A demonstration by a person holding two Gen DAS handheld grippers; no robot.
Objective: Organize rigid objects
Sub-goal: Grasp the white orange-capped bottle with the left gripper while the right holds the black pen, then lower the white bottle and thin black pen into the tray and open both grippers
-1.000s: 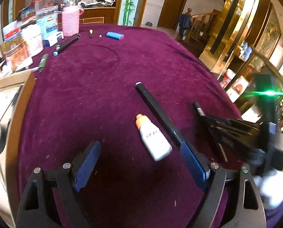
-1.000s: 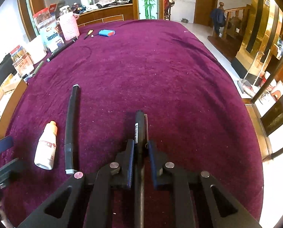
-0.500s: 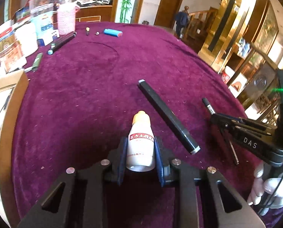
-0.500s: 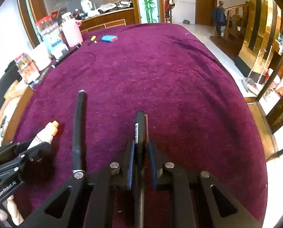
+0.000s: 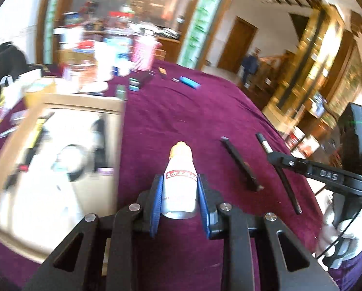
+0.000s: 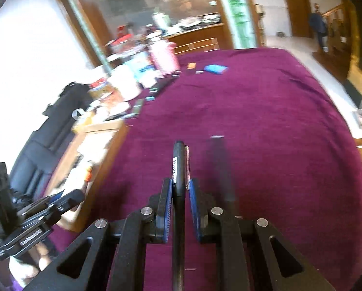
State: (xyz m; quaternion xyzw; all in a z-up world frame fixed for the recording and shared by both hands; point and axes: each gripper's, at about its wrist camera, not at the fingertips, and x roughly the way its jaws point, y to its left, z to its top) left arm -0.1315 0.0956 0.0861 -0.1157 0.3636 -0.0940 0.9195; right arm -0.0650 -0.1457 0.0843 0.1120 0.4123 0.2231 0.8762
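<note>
Item one: the white bottle (image 5: 179, 189) with orange cap, clamped between the blue pads of our left tongs (image 5: 179, 202), carried above the purple counter (image 5: 181, 111), just right of the wooden box (image 5: 119, 131).

Item two: the black pen (image 6: 179, 167), clamped in our right tongs (image 6: 179, 206), pointing forward over the counter.

Item three: a long black stick (image 5: 240, 165) lies loose on the cloth between the two tools.

Beyond: a blue block (image 5: 190, 82) and blurred jars and packets at the far edge.

Risks, in our judgement: the bottle is smooth and round and may slip or rotate in the pads on a quick swing toward the box. The pen, held far back, could pivot and snag the box rim.
</note>
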